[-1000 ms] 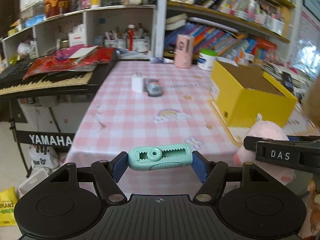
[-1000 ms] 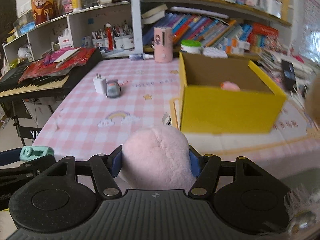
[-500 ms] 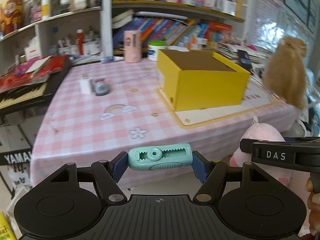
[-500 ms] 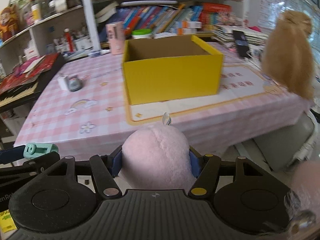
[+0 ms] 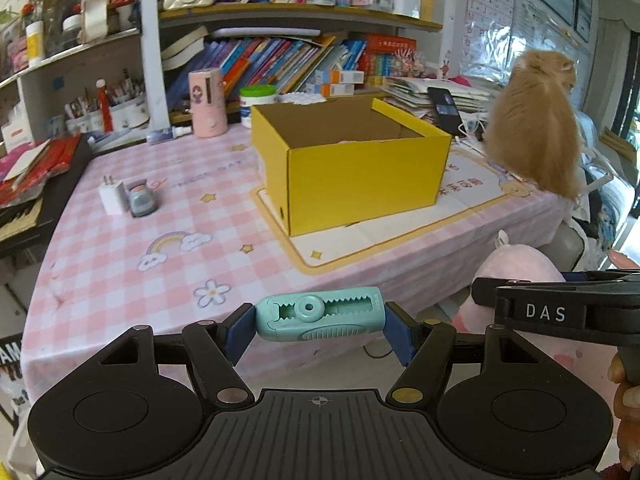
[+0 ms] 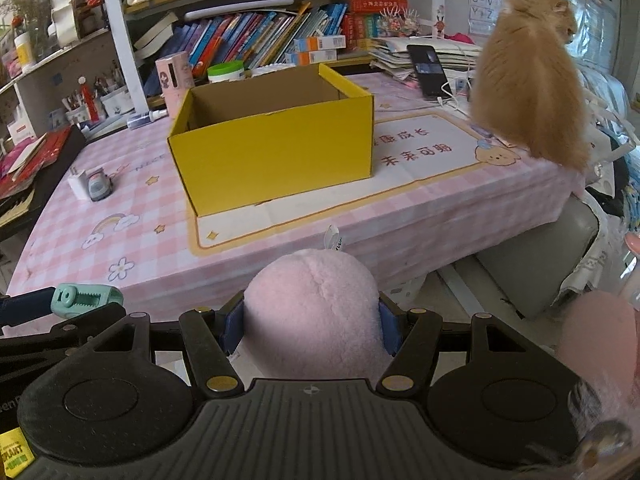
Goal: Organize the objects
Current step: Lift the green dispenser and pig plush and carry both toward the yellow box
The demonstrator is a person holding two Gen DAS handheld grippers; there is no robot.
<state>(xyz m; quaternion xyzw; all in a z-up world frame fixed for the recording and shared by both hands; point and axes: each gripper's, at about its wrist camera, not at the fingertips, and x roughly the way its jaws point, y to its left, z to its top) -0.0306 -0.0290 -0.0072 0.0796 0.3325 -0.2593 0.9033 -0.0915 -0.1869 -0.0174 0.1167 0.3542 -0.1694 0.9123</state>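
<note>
The biggest hazard sits at the far right of the table: a fluffy orange cat (image 6: 528,76) perched on the corner of the pink checked tablecloth (image 5: 120,264), close to the open yellow cardboard box (image 5: 352,172). If it turns or swats as the grippers come in, it could knock a dropped item aside or get bumped. Both loads are also held out past the near table edge, so any slip means a fall to the floor, not onto the cloth.

On the left, the left gripper (image 5: 320,322) is closed on a small teal plastic correction-tape dispenser (image 5: 320,318), pinched end to end between the blue pads — a smooth, hard body held only at its tips, so I judge it could pivot or pop free with a jolt. On the right, the right gripper (image 6: 310,320) is clamped, fairly wide, around a round pink plush toy (image 6: 312,312), whose soft pile bulges over the pads; it could snag on the box rim at release.

Left of the box, a white wall charger (image 5: 112,196) and a small grey toy car (image 5: 142,200) wait on the cloth, just beside each other.
</note>
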